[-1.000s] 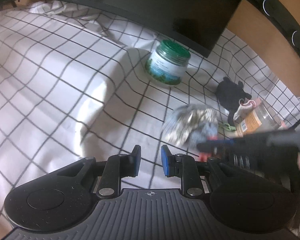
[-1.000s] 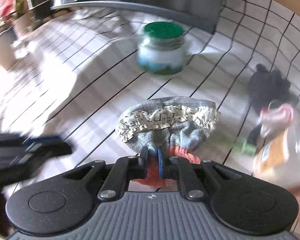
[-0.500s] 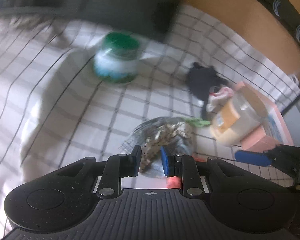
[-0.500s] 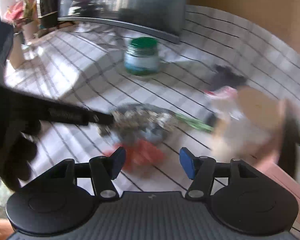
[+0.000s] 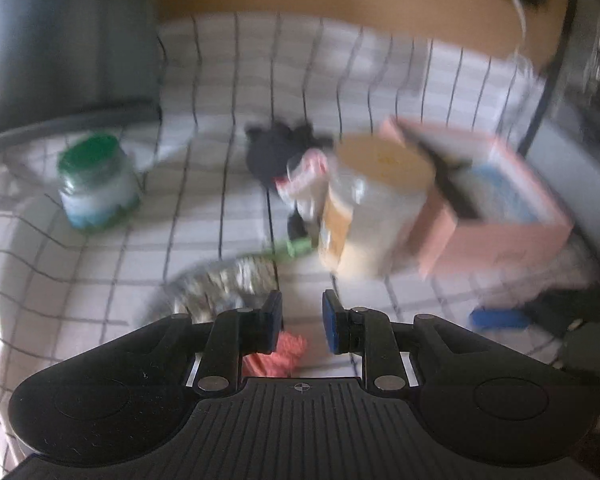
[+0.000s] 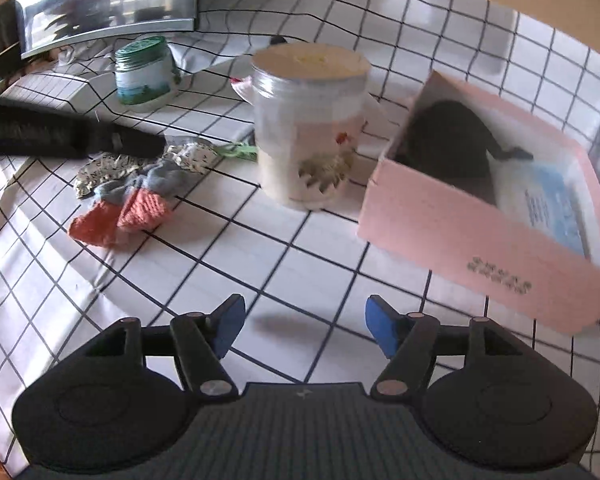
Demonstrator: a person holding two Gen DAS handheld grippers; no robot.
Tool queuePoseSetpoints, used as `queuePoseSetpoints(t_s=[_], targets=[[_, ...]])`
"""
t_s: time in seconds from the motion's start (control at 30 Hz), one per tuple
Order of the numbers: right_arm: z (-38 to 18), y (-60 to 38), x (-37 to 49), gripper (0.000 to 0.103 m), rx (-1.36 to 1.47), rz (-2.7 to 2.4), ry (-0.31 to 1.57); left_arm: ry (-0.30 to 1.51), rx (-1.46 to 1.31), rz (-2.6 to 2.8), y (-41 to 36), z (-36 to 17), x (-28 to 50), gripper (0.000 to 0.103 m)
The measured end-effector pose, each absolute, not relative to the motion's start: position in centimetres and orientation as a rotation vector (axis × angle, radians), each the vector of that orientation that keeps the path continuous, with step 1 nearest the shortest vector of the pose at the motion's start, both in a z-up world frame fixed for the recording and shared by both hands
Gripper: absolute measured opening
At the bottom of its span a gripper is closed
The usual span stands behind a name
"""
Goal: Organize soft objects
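The pink box carries a short line of dark print on its near wall, too small and tilted to read, and inside it lies a blue-and-white printed sheet that I cannot read either. A dark soft thing sits in the box's far corner. The big clear jar with a cream lid shows a leaf-and-flower picture, no words readable. The small jar with a green lid has a green and white label, also not readable.

The right claw is wide open and holds nothing; it hangs over bare checked cloth on the bench, well apart from the socks.

The sock bundle, grey with orange toes and a patterned cuff, lies on the cloth left of the big jar. The left claw is a little open, with a clear gap between its blue pads. It is just above the bundle's orange end; whether it touches the bundle, I cannot tell, as the left view is blurred. A black soft toy lies behind the big jar.
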State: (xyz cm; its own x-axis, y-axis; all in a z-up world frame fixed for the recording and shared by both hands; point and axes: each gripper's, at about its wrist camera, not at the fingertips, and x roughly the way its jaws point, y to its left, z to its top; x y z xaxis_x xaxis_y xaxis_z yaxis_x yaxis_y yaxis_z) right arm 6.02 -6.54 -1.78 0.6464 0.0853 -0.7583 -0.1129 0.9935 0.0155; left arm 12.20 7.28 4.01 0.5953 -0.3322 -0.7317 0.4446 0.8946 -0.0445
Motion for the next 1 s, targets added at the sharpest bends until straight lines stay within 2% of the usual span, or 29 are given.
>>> queuePoseSetpoints(t_s=[0.23, 0.63, 1.0], targets=[[-2.4, -6.9, 5.4, 0.088, -0.022, 0.074, 0.826, 0.84, 0.272, -0.412, 7.1, 1.3, 11.2, 0.026], [-3.0, -6.7, 5.5, 0.103, 0.038, 0.045, 0.83, 0.835, 0.321, -0.364, 11.9, 1.6, 7.8, 0.026], [-3.9, -6.3, 4.0, 0.103, 0.039, 0.039, 0.723, 0.825, 0.102, -0.162, 16.4, 4.5, 7.8, 0.026]])
